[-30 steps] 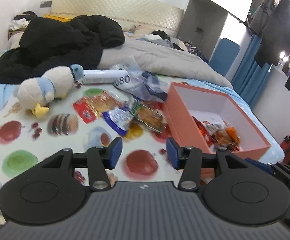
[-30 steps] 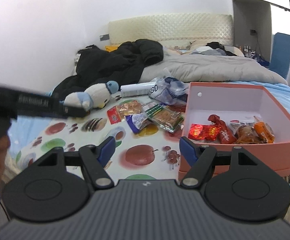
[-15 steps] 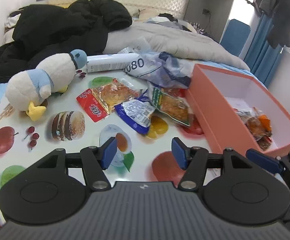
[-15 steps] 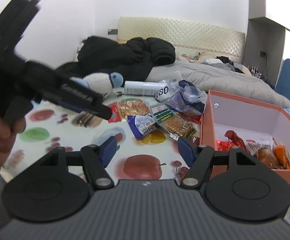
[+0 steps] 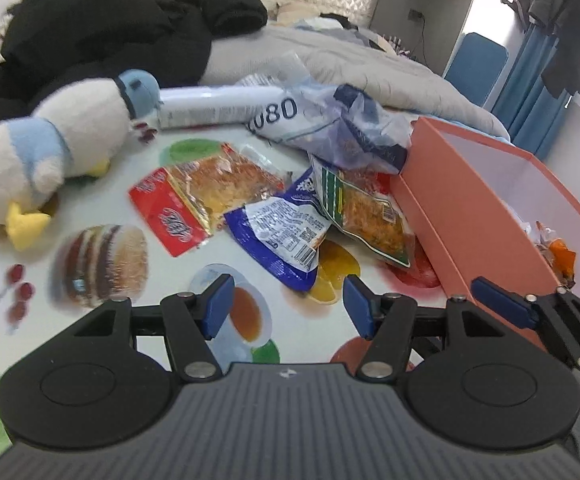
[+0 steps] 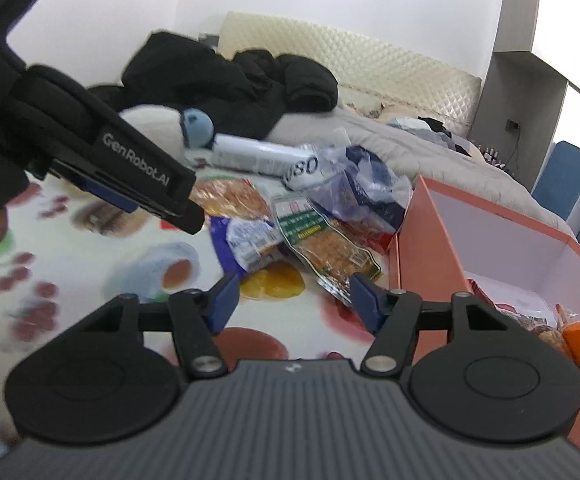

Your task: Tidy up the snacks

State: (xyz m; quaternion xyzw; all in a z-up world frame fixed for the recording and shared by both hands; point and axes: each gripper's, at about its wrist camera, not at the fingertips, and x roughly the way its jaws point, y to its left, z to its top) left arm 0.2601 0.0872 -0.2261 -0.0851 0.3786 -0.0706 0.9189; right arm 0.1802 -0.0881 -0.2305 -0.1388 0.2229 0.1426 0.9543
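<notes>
Both grippers are held low over the fruit-printed tabletop [image 5: 102, 320], each with jaws spread and nothing between them: the left gripper [image 5: 286, 306] points at the blue snack packet [image 5: 280, 236], the right gripper [image 6: 290, 298] at the green-edged snack packet [image 6: 326, 248]. The loose snacks lie in an overlapping heap just beside the left wall of the orange box [image 5: 470, 224]: a red-ended packet [image 5: 194, 200], the blue one, the green-edged one partly on top of it, and a crumpled clear bag [image 5: 342, 128] behind. A few wrapped snacks already sit inside the box. Risk noted: because the packets overlap, a pinch on the blue one is likely to drag or lift its neighbour as well, or slip off the glossy film. A second risk: the two grippers converge on the same heap, so a collision is possible if both close in together. The plush penguin [image 5: 58, 156] and white tube [image 5: 210, 106] stand apart from the heap and should not interfere, though blur makes the penguin's edge uncertain. Compared with a second ago, both cameras are nearer the heap and lower, and the left gripper now crosses well into the right view.
</notes>
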